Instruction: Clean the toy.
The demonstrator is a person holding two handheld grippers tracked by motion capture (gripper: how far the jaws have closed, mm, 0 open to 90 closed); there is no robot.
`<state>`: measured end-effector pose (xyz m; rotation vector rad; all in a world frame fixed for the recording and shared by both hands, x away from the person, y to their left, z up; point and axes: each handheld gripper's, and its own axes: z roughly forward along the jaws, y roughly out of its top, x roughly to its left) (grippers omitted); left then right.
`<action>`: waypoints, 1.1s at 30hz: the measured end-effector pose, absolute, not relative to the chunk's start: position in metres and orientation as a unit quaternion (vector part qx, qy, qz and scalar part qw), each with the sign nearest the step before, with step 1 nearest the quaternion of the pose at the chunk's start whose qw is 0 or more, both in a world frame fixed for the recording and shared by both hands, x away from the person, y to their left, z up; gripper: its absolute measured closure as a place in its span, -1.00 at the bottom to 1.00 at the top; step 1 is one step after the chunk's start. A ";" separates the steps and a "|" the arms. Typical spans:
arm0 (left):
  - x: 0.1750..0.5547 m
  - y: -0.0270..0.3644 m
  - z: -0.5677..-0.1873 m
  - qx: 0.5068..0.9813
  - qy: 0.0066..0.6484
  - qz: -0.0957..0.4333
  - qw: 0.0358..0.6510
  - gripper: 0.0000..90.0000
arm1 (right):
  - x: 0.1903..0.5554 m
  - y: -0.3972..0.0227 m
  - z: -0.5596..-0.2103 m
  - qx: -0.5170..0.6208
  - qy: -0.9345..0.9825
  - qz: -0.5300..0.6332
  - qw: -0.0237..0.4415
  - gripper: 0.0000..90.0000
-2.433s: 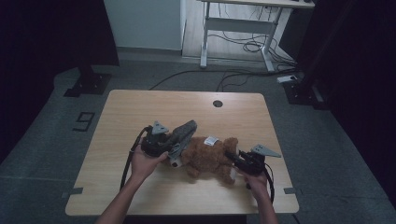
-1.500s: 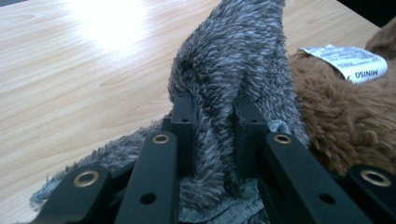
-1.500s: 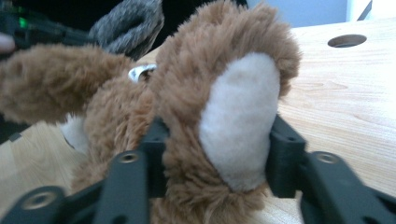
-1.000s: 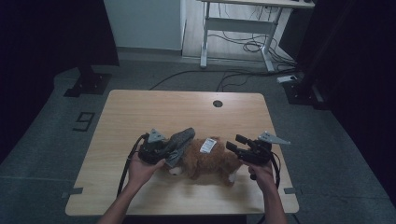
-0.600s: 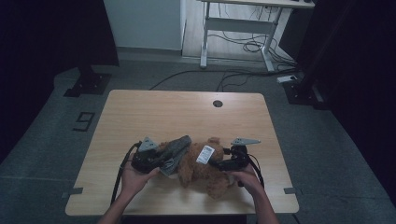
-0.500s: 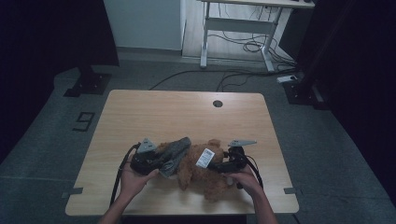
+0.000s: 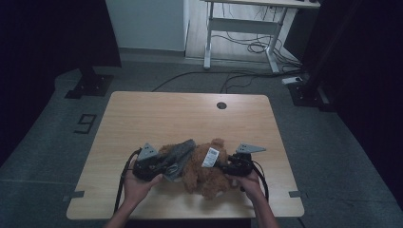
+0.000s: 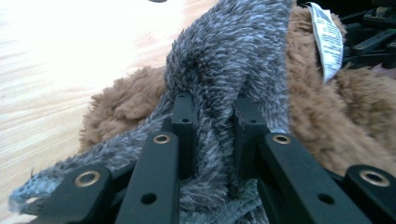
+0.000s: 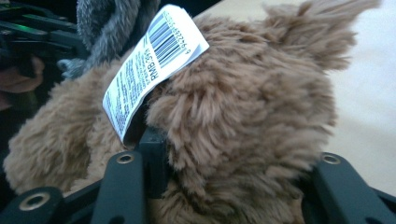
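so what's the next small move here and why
Probably close the right gripper firmly on the brown plush toy. Its jaws have just been closing with brown fur between them, while the left gripper is already clamped on the grey fuzzy piece, so both need a hold before any pulling.

Light wood table (image 7: 190, 114), round dark hole (image 7: 221, 105) near far edge. Brown plush toy (image 7: 206, 168) lies on top between left gripper (image 7: 164, 166) and right gripper (image 7: 223, 164), near front edge.
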<state>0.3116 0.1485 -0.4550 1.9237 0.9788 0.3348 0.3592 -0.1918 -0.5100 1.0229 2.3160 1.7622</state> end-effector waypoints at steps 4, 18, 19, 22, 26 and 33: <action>0.330 0.132 -0.454 0.787 0.401 0.123 0.453 0.64 | 0.366 -0.189 -0.487 0.304 0.767 0.549 0.136 0.13; 0.377 0.116 -0.426 0.776 0.414 0.152 0.451 0.62 | 0.402 -0.215 -0.505 0.290 0.776 0.550 0.106 -0.08; 0.377 0.116 -0.426 0.776 0.414 0.152 0.451 0.62 | 0.402 -0.215 -0.505 0.290 0.776 0.550 0.106 -0.08; 0.393 0.111 -0.439 0.781 0.430 0.147 0.429 0.62 | 0.405 -0.224 -0.517 0.314 0.765 0.556 0.086 -0.16; 0.392 0.107 -0.448 0.784 0.426 0.157 0.423 0.62 | 0.405 -0.225 -0.519 0.337 0.756 0.556 0.082 -0.33; 0.380 0.109 -0.455 0.785 0.421 0.148 0.430 0.62 | 0.386 -0.229 -0.514 0.448 0.708 0.538 0.096 -0.20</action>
